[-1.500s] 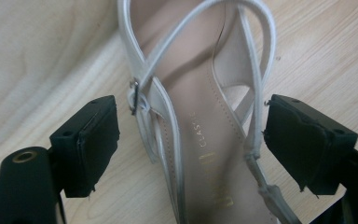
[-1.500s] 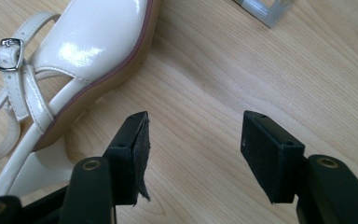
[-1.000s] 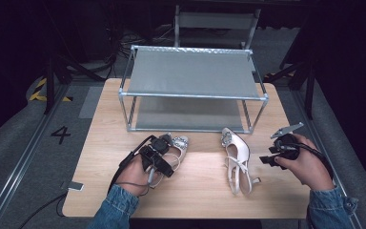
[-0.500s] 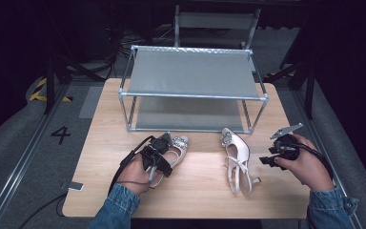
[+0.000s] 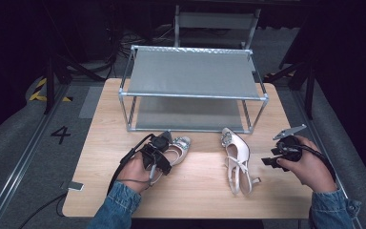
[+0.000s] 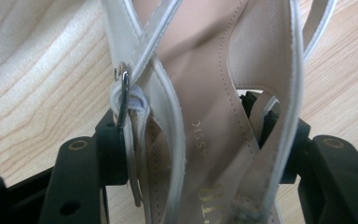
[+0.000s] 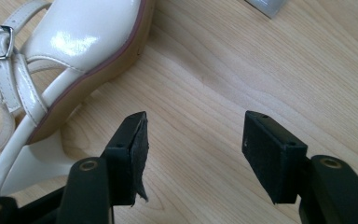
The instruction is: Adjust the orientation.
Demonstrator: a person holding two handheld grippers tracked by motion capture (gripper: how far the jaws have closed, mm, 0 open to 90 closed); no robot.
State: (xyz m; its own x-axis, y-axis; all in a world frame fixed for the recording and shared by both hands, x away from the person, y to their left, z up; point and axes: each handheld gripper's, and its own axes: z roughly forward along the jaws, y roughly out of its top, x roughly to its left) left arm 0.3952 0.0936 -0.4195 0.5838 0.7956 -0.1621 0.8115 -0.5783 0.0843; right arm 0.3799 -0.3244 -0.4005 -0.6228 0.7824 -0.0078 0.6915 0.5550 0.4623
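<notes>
The left gripper [image 5: 159,153] is set over the heel end of the left sandal [image 5: 178,148], which lies on the table [image 5: 195,191] in front of the shoe rack [image 5: 193,95]. Its jaws have just been closing and are seen pressed against the sandal's sides in the left gripper view. The right gripper [image 5: 279,155] is held beside the right sandal [image 5: 236,157], jaws apart, nothing between them.

Pale, matt wood grain is seen on the table [image 5: 195,191]. Glossy cream patent leather covers both sandals [image 5: 237,160], with metal buckles [image 6: 123,100]. The rack [image 5: 193,95] is formed of metal tubes and grey cloth.
</notes>
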